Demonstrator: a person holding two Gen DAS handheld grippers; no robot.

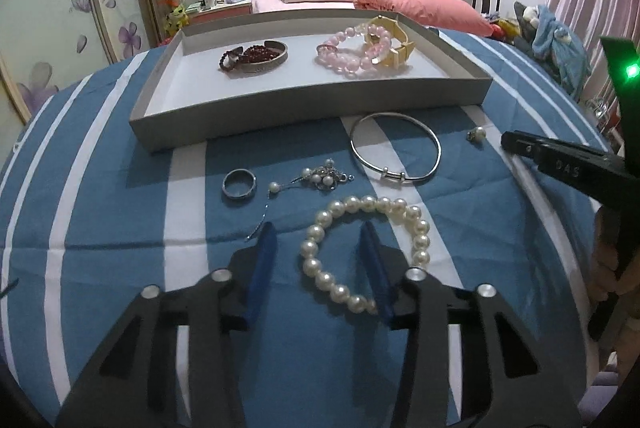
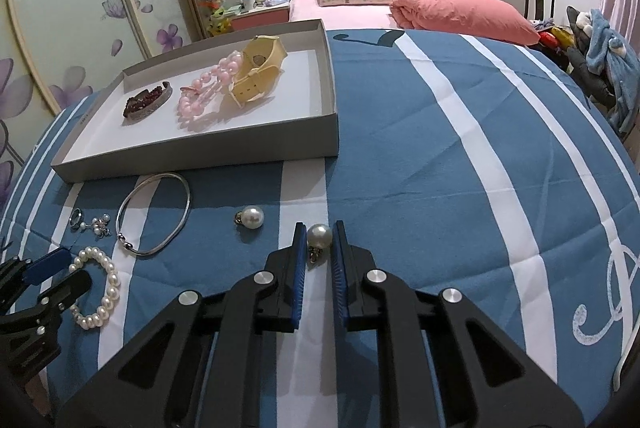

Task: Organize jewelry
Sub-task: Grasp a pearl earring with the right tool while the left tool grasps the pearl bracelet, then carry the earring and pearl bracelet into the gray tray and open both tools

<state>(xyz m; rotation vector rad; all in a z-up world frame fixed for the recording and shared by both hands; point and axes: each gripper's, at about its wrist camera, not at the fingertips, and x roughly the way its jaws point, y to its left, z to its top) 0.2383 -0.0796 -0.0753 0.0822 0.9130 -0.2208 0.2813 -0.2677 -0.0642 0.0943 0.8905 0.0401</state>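
Your right tongs are clenched on a pearl earring: both blue pads press the pearl's sides, with its small metal clasp hanging between the fingers just above the blue-and-white striped cloth. A second pearl earring lies on the cloth just left of the held one, between it and the grey tray.

Your left tongs stand partly open over the pearl bracelet. The right blue finger sits inside the ring of pearls and the left finger outside it, so the near-left arc of beads lies between them; the pads do not press it.

The only writing you can read is a stamped code on the black finger of the right tongs in the left wrist view, something like "04S"; it is too blurred to be sure. A white cursive motif is printed on the cloth far right of the tray; it cannot be read.

Just in front of the tray lies a thin silver bangle. To the left of it lie a pearl brooch and a silver ring.

Inside the tray, a dark red bead bracelet rests in a metal cuff towards its left, and pink bead bracelets touch a cream watch towards its right.
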